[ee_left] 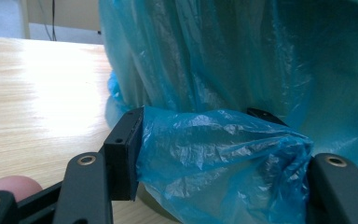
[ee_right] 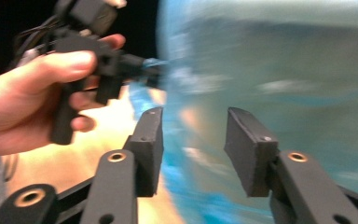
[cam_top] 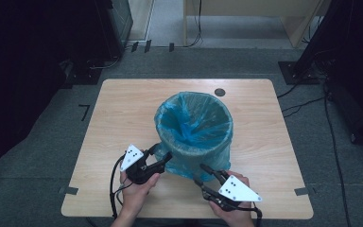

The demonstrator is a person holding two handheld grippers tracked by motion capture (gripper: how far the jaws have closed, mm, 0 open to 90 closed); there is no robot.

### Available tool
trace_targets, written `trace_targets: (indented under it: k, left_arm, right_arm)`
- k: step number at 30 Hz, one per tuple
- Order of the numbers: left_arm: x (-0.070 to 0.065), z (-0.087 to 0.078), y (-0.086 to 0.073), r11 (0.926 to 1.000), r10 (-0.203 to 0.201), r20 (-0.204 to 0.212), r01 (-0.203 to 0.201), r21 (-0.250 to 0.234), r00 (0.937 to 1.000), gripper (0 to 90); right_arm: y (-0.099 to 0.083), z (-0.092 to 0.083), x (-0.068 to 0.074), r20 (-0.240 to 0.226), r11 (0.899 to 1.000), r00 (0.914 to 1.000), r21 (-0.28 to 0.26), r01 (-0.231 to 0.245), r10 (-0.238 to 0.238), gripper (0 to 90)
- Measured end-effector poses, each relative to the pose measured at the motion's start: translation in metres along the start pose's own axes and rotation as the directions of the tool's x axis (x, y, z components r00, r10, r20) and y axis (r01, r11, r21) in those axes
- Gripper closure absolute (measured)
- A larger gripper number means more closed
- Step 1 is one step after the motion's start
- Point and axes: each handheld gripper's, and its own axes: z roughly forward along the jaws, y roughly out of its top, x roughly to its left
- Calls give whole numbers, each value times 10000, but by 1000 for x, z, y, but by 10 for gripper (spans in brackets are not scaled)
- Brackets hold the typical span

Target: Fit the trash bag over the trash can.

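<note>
A bin lined with a blue plastic bag (cam_top: 194,125) stands in the middle of the wooden table (cam_top: 118,113). My left gripper (cam_top: 161,152) is at the bin's lower left side. In the left gripper view it (ee_left: 214,149) is shut on a bunched fold of the bag (ee_left: 223,158) that fills the gap between its pads (ee_left: 126,154); the far jaw is mostly hidden by plastic. My right gripper (cam_top: 199,174) sits near the bin's front base, pointing at it. Its jaws (ee_right: 193,149) stand open with nothing between them; the bag (ee_right: 284,70) is blurred behind.
A dark round grommet (cam_top: 220,92) sits at the table's far edge behind the bin. The hand holding the left gripper (ee_right: 28,102) is close on the left in the right gripper view. Cables (cam_top: 333,142) and stands lie on the grey floor around the table.
</note>
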Motion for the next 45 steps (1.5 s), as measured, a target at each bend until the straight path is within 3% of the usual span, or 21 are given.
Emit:
trace_targets:
  k: [3, 6, 8, 10, 11, 15, 18, 21, 25, 26, 28, 30, 32, 35, 38, 39, 41, 45]
  left_arm:
    - [-3, 0, -1, 9996, -241, -56, 242, 144, 9997, 393]
    - [-5, -1, -1, 9994, -321, 51, 320, 125, 9995, 394]
    - [-5, -2, -1, 9996, -279, 177, 278, 17, 9995, 394]
    - [-5, -4, 0, 9997, -242, 325, 243, -31, 9992, 390]
    - [-5, -4, 0, 9997, -244, 396, 246, -50, 9989, 386]
    - [0, -7, 1, 9993, -344, 1078, 361, -136, 9936, 362]
    - [5, -8, 0, 9985, -505, 1486, 530, -130, 9876, 347]
    - [8, -9, 0, 9994, -306, 1569, 330, -126, 9871, 344]
    - [11, -10, -1, 9991, 356, 1706, -390, 166, 9847, 336]
    - [11, -10, -1, 9991, 356, 1706, -390, 166, 9847, 335]
    - [17, -12, 1, 9998, -203, 1986, 206, 3, 9799, 313]
    - [20, -13, 2, 9987, -479, 2182, 505, -64, 9747, 297]
    - [24, -14, 2, 9990, -387, 2060, 426, -145, 9778, 279]
    - [32, -18, 5, 9978, -475, 2001, 557, -358, 9786, 277]
    - [40, -22, 7, 9981, -248, 1542, 331, -511, 9877, 277]
    - [42, -23, 7, 9984, -151, 1402, 227, -526, 9900, 277]
    - [45, -24, 7, 9988, -129, 1233, 186, -452, 9923, 281]
    - [46, -20, 3, 9998, 6, 881, 10, -181, 9961, 283]
  right_arm:
    - [-2, 9, 10, -493, 9998, 9988, 175, -21, 30, 496]
    - [-6, 19, 18, -465, 9981, 9986, 537, 294, -269, 488]
    - [-7, 24, 20, 208, 9956, 9976, 688, 643, -659, 647]
    - [-9, 26, 17, 654, 9952, 9955, 737, 641, -689, 861]
    - [-10, 27, 14, 769, 9958, 9957, 800, 448, -510, 900]
    - [-15, 28, 8, 792, 9906, 9944, 1229, 606, -707, 900]
    - [-17, 29, 11, 757, 9814, 9896, 1584, 1088, -1220, 900]
    - [-20, 33, 11, 734, 9738, 9875, 1909, 1237, -1398, 900]
    - [-27, 35, 5, 869, 9650, 9876, 2393, 1069, -1309, 900]
    - [-29, 36, 3, 876, 9618, 9884, 2554, 984, -1243, 900]
    - [-32, 37, 0, 1005, 9526, 9859, 2872, 999, -1336, 900]
    - [-35, 37, -2, 1032, 9477, 9857, 3042, 960, -1330, 900]
    - [-37, 37, -6, 1171, 9452, 9854, 3165, 808, -1234, 900]
    - [-38, 33, -14, 1408, 9474, 9861, 3176, 390, -877, 900]
    - [-37, 28, -22, 1417, 9546, 9890, 2979, -22, -419, 900]
    - [-36, 26, -24, 1247, 9590, 9919, 2833, -109, -256, 868]
    - [-34, 21, -26, 643, 9700, 9979, 2421, -231, 77, 714]
    - [-27, 10, -25, 117, 9797, 9999, 2006, 42, -67, 563]
